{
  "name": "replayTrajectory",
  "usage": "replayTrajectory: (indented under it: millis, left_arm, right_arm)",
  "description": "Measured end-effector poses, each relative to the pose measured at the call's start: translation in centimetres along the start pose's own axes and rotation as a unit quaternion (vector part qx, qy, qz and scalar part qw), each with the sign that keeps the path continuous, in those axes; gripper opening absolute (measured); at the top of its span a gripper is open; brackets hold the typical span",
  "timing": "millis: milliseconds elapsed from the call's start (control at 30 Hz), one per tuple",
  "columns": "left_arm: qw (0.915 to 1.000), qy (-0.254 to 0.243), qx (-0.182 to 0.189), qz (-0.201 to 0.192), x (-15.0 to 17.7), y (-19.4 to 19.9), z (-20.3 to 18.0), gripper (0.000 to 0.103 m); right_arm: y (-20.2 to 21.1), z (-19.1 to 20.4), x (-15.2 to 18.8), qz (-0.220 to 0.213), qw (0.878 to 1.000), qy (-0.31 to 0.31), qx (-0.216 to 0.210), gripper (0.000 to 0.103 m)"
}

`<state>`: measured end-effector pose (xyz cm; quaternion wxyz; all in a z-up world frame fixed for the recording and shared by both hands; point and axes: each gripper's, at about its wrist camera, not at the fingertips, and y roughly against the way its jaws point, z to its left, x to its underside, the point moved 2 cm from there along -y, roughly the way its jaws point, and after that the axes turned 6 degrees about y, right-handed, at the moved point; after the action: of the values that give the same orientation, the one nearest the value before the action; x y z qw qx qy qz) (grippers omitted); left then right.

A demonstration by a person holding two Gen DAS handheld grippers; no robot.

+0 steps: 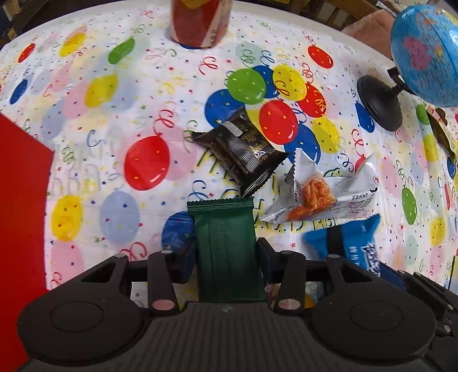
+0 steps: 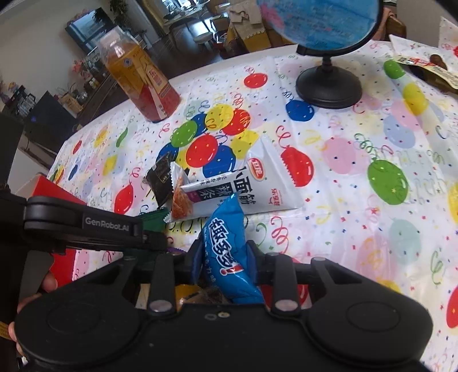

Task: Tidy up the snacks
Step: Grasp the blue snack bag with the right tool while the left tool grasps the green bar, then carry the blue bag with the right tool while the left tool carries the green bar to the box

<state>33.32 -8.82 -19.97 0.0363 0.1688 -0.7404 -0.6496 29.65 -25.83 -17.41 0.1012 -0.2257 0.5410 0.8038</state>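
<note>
My left gripper (image 1: 226, 251) is shut on a dark green snack packet (image 1: 226, 229) and holds it above the balloon-print tablecloth. My right gripper (image 2: 223, 257) is shut on a blue cookie packet (image 2: 226, 243), which also shows in the left wrist view (image 1: 357, 243). A black snack packet (image 1: 243, 151) and a white packet of orange spicy strips (image 1: 320, 194) lie on the table just ahead of both grippers. They also show in the right wrist view: the black packet (image 2: 160, 177) and the white packet (image 2: 243, 186). The left gripper's body (image 2: 86, 226) sits to the left there.
A red box (image 1: 20, 200) stands at the left edge of the table. A drink bottle (image 1: 200, 23) stands at the far side. A blue globe (image 1: 423, 48) on a black base (image 1: 377, 103) stands at the right. Another snack packet (image 2: 423, 68) lies at the far right.
</note>
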Motion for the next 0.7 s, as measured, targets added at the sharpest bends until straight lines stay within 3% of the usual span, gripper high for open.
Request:
replayTrajectory:
  millis: [333,700]
  left_arm:
    - [0.9993,-0.008,0.018,-0.033,0.8,4.6,1.0,0.045]
    - [0.9972,-0.036,0.036,-0.055,2.9,10.2,2.7,0.045]
  right_arm:
    - [4.4,0.8,-0.1,-0.041,0.999,-0.007,0.012,0.029]
    - [9.6,5.3,0.8,-0.065,0.998,0.003,0.016,0.029]
